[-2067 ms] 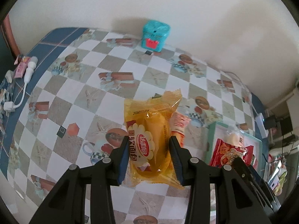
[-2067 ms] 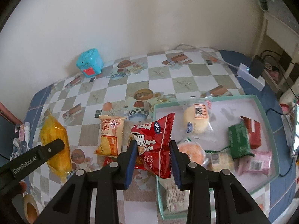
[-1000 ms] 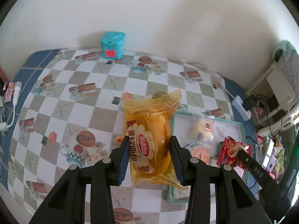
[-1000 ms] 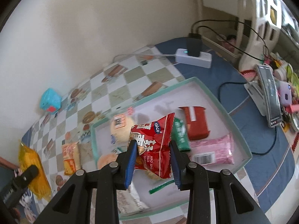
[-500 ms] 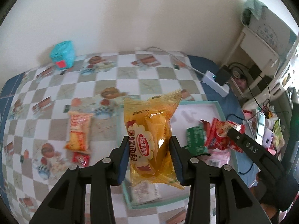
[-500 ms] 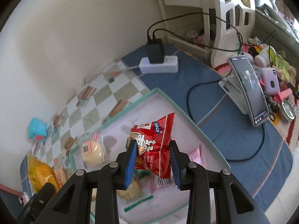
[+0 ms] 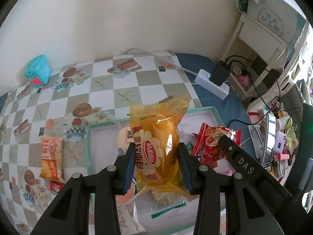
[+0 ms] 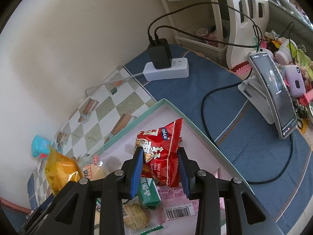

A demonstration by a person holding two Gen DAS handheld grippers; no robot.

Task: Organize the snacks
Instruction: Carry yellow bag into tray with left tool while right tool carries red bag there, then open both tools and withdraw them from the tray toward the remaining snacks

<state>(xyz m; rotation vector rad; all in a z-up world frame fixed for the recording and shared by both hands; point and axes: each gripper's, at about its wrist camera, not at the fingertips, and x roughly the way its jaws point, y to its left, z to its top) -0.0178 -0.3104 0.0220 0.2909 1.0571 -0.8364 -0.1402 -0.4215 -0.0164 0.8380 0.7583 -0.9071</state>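
Two bags up | my left gripper (image 7: 156, 162) pinching yellow bread bag (image 7: 156, 146) | my right gripper (image 8: 159, 166) squeezing red snack bag (image 8: 161, 152) | both over, I think, the tray (image 8: 195, 125)

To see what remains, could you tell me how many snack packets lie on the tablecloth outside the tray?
2: an orange packet left of the tray, a small red packet at its lower end; more may be hidden.

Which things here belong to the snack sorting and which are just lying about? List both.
Job:
- yellow bread packet in the left tool
- red snack bag in the right tool
- teal-rimmed tray
- orange packet on the tablecloth
- green packet in the tray

Lying about:
- power strip
- phone on stand
- blue toy box
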